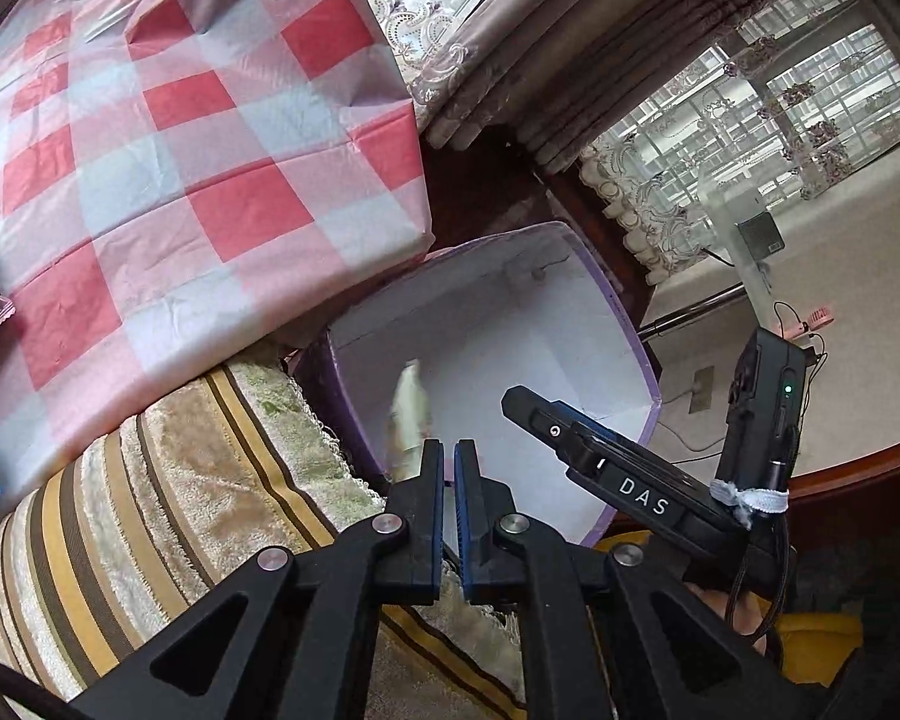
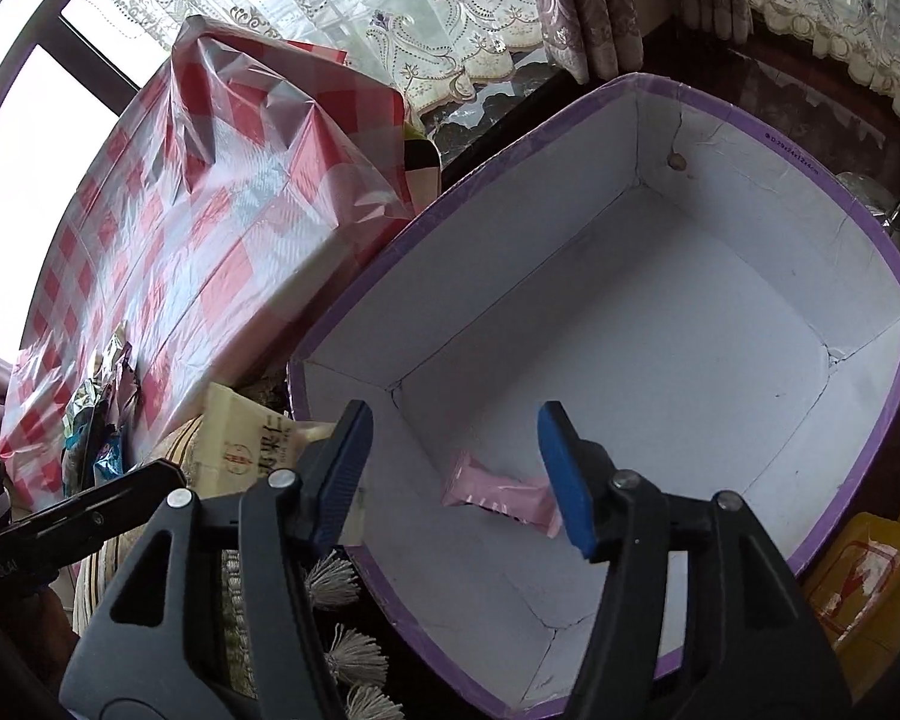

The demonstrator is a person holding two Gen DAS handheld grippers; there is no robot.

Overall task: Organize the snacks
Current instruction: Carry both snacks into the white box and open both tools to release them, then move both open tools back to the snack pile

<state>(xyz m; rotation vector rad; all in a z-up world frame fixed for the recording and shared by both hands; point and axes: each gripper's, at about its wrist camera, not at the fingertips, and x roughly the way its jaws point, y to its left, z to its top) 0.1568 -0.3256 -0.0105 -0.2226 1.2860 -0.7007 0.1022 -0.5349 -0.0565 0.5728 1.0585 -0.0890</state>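
1. Checked red-and-white tablecloth [image 1: 150,168] covers the table left of a purple-rimmed white box [image 2: 894,276].
2. Right gripper [image 2: 456,474] hangs spread over the box, gripping nothing.
3. Pink snack packet [image 2: 501,495] lies inside, near wall.
4. Left gripper [image 1: 448,468] is closed, empty; cream packet [image 1: 408,426] just beyond.

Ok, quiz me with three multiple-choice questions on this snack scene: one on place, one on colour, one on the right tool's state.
1. Where is the pink packet?
A. On the checked cloth
B. In the purple-rimmed box
C. On the striped towel

2. What colour is the box's inside?
A. Red
B. Black
C. White

3. How is the right tool?
A. Open, gripping nothing
B. Shut on the pink packet
C. Shut on a tassel

Answers: B, it lies on the box floor; C, walls and floor are white; A, its fingers stand apart above the packet.
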